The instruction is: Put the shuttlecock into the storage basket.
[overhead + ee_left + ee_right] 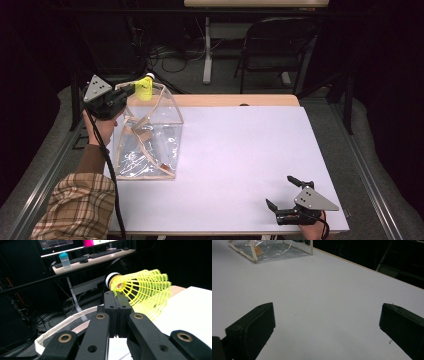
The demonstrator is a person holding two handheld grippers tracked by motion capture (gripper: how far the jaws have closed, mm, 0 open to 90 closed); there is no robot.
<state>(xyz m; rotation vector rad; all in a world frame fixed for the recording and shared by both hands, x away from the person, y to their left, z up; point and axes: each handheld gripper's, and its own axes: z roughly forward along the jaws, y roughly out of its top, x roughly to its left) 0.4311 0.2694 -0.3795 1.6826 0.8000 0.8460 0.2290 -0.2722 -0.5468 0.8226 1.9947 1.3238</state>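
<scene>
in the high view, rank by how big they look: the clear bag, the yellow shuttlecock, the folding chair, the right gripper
1. clear bag
2. folding chair, though it stands farther from the camera, so it may truly be larger
3. right gripper
4. yellow shuttlecock, held in the left gripper

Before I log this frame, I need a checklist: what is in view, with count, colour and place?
Shuttlecock: one, yellow skirt with white cork, pinched at the skirt's edge by the left gripper above the bag's rim.
Bag: one, clear plastic with cream trim, open, on the table's left side.
Table: one, white top with a wooden far edge.
Folding chair: one, black, behind the table.
Bottle: one, clear with teal cap, on a far desk.
Keyboards: black, same desk.
Left gripper: black, shut on the shuttlecock.
Right gripper: black, open, near right corner.
</scene>
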